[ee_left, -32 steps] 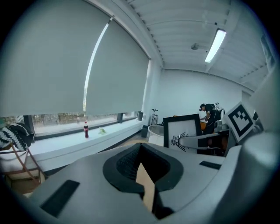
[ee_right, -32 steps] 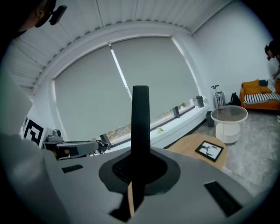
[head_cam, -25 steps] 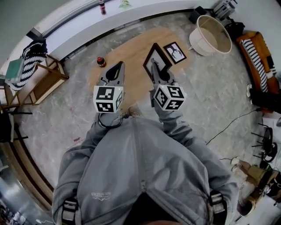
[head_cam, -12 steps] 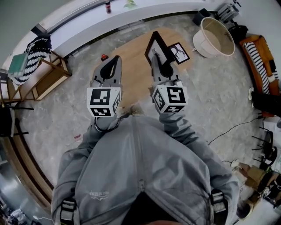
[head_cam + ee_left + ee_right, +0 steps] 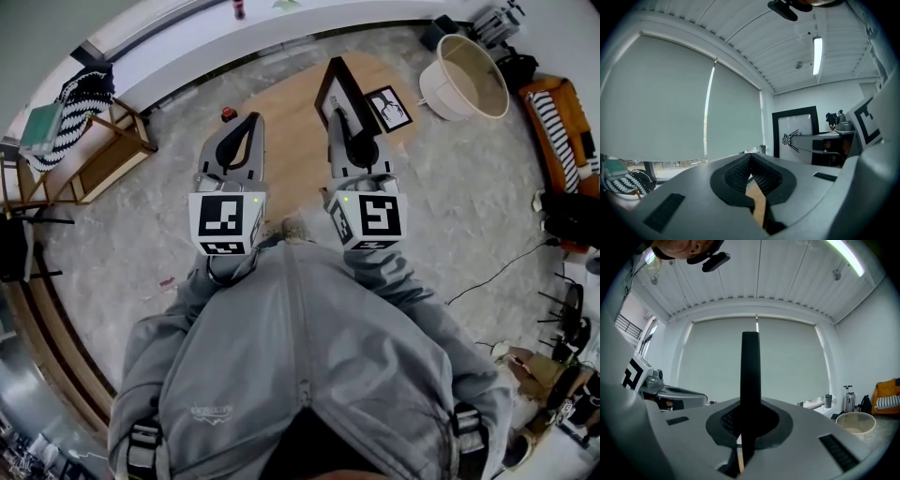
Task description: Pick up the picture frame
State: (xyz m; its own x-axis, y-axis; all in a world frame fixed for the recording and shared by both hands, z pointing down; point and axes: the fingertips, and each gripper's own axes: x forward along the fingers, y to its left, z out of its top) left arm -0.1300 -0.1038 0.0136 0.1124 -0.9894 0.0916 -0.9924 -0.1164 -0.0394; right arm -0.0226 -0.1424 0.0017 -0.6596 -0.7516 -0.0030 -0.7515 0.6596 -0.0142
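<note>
Two jaws of the right gripper (image 5: 750,422) are clamped on the bottom edge of the picture frame (image 5: 750,371). The frame stands straight up out of the pads, turned edge-on to that gripper's own view. From the head view the right gripper (image 5: 340,120) points away from the person. The picture frame (image 5: 335,86) reaches on beyond its tips to the far side, with its long axis roughly in line with the gripper. It appears clear of the wood-coloured oval surface (image 5: 291,122) below it.

The left gripper (image 5: 751,169) is closed with nothing between its pads. It sits to the left of the right one, apart from it and not touching the frame. In its view the frame's glazed face (image 5: 797,133) shows off to the right.

A second, smaller picture (image 5: 387,107) lies flat on the oval surface just right of the held frame.

Judgement: the pick-up looks essentially made. With the grip on one edge only, the frame could tip sideways in the jaws.
</note>
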